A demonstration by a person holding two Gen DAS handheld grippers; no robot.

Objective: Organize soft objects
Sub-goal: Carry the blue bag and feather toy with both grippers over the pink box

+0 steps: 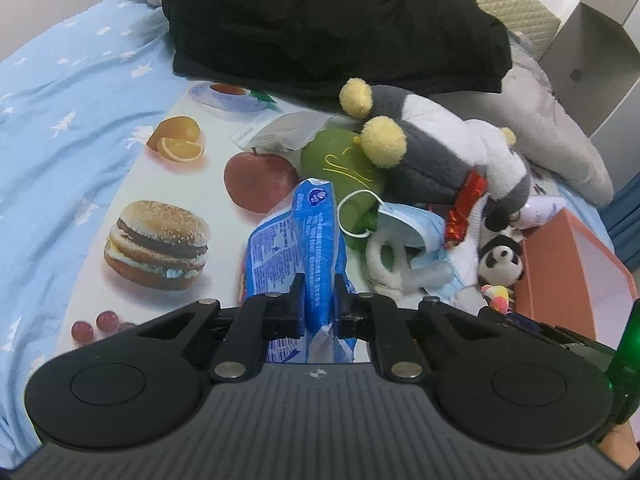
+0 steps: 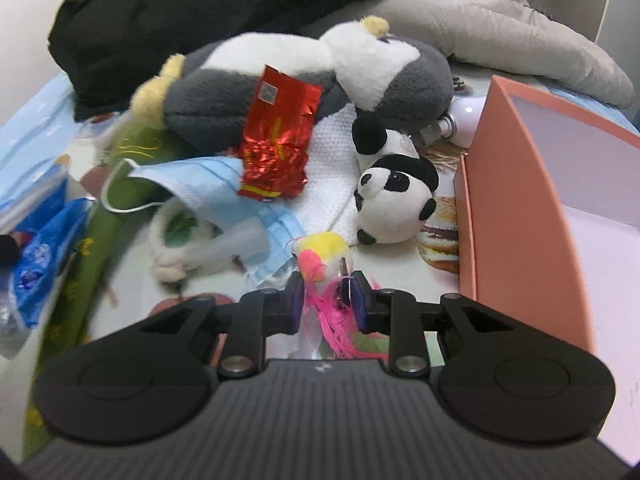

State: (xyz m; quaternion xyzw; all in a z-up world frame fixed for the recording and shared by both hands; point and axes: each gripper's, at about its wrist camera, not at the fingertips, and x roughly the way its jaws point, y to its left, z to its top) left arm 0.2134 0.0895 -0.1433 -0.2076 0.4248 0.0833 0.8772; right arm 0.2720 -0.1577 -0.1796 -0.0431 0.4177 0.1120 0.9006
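1. Left wrist view: nearest the camera, the left gripper [image 1: 318, 300] has its jaws drawn narrow and pinching a crinkled blue plastic packet [image 1: 298, 236]. The packet is covered in small white print too fine to read.
2. Under it lies a smooth mat [image 1: 120, 184] printed with a hamburger, an apple, orange slices, grapes and a teacup.
3. Beyond the packet sits a rounded green pouch [image 1: 340, 164] with yellow line marks, and a pleated blue face mask [image 1: 416, 224] with a white ear loop lies beside it.
4. A fuzzy grey-and-white plush [image 1: 436, 156] with yellow pom-pom tips lies on the heap. A shiny red foil sachet [image 1: 464, 208] rests against the plush, and a small panda plush [image 1: 500, 260] is just beside.
5. A salmon cardboard box [image 1: 572, 272] stands at the right, and black fabric [image 1: 320, 20] is piled behind.
6. Right wrist view: nearest, the right gripper [image 2: 326, 296] has narrow jaws closed on a small fluffy toy [image 2: 324, 252], yellow, white and pink with trailing pink strands.
7. The toy is just left of the box's wall [image 2: 520, 208], and the box stands open with a pale interior.
8. The red sachet [image 2: 280, 136] bears yellow print and a code square, both illegible.
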